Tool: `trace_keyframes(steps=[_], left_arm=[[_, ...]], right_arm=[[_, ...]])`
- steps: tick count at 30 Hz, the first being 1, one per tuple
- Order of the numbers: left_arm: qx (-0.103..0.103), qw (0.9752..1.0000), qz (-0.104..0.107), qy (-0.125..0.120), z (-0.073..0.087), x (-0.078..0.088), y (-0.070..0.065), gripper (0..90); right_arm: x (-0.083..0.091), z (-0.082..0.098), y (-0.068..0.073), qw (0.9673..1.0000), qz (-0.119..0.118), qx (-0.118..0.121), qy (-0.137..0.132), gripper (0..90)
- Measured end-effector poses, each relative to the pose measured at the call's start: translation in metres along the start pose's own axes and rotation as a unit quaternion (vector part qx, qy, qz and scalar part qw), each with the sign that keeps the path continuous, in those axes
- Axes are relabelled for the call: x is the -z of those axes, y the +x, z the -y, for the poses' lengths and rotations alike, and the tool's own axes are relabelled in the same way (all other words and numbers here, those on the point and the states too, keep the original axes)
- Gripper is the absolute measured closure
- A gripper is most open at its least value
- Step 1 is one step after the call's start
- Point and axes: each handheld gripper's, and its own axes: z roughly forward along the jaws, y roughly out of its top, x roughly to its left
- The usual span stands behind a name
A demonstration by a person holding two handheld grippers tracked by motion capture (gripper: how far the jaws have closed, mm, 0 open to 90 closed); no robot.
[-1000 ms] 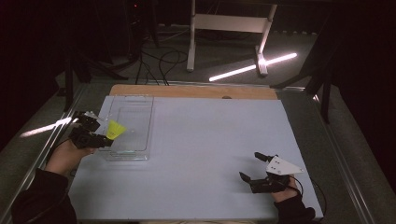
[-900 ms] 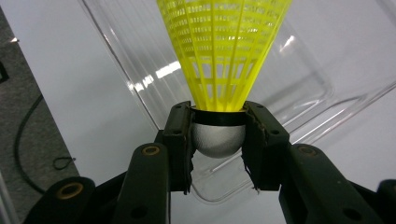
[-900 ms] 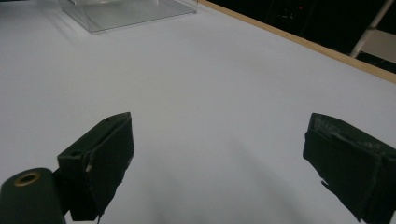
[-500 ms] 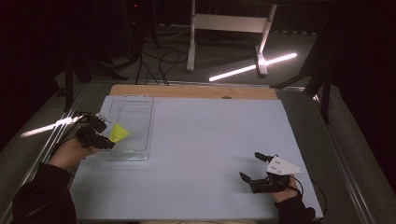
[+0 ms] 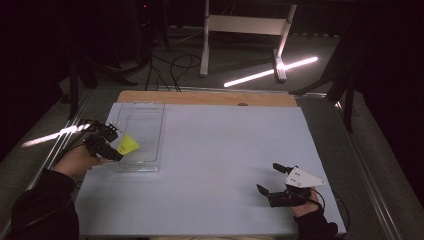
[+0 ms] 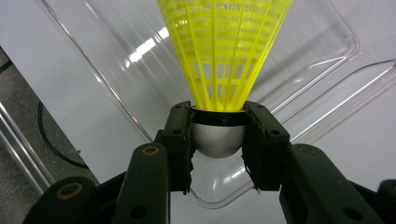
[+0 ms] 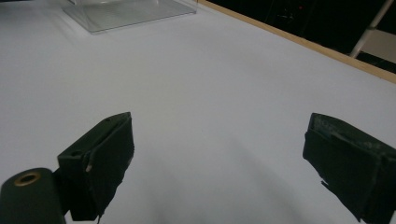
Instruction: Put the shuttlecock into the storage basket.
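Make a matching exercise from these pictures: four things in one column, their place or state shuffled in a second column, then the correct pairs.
Things:
1. yellow shuttlecock
2. clear plastic tray
3. left gripper
4. right gripper

States:
A. open, holding nothing, above the white table cover
B. lying at the table's far left
C. clamped by its rounded cork base
D. shut on something

Pairs: 1-C, 2-B, 3-D, 4-A

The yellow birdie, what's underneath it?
Under the yellow shuttlecock, held by the left hand-held gripper, lies a clear plastic tray on the white table sheet. The skirt hides the tray part directly behind it.
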Motion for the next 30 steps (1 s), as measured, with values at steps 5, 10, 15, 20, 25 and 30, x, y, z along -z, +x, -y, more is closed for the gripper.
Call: trace_keyframes(steps=[5, 10, 15, 20, 25, 30], left_arm=[[0.005, 1.0000, 0.004, 0.002, -0.001, -0.003, 0.000, 65.2], [0.019, 0.9998, 0.008, -0.005, -0.002, 0.000, 0.002, 62.1], [0.021, 0.9997, -0.003, -0.013, -0.006, 0.008, 0.001, 49.6], [0.026, 0.9994, -0.012, -0.021, -0.007, 0.016, 0.002, 44.9], [0.029, 0.9990, -0.013, -0.029, -0.006, 0.023, 0.002, 38.9], [0.033, 0.9987, -0.009, -0.039, -0.006, 0.028, 0.001, 28.7]], right_arm=[[0.000, 0.000, 0.000, 1.0000, 0.001, 0.000, 0.000, 9.0], [0.000, 0.000, 0.000, 1.0000, 0.001, -0.001, 0.001, 9.0], [0.000, 0.000, 0.000, 1.0000, 0.001, 0.001, 0.000, 9.0], [0.001, 0.000, 0.000, 1.0000, 0.001, 0.000, 0.000, 9.0], [0.000, 0.000, 0.000, 1.0000, 0.001, 0.000, 0.000, 9.0], [0.000, 0.000, 0.000, 1.0000, 0.001, 0.001, 0.000, 9.0]])
